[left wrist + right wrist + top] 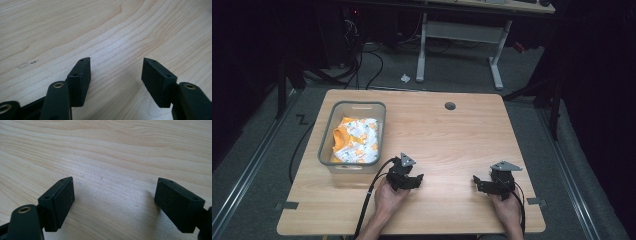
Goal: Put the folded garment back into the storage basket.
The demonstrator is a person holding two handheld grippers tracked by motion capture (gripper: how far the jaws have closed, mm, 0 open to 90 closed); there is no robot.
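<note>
Plainly, both sets of jaws stand apart with only bare wood between them: the left gripper and right gripper sit low over the worktop. Beside the left one, a grey bin holds what looks like orange-and-white cloth.

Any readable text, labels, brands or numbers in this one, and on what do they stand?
None can be read.
The orange and white cloth in the grey bin carries a small printed pattern, too small and blurred to tell whether it holds words.
The wooden table and both the left gripper and the right gripper bear no lettering.
</note>
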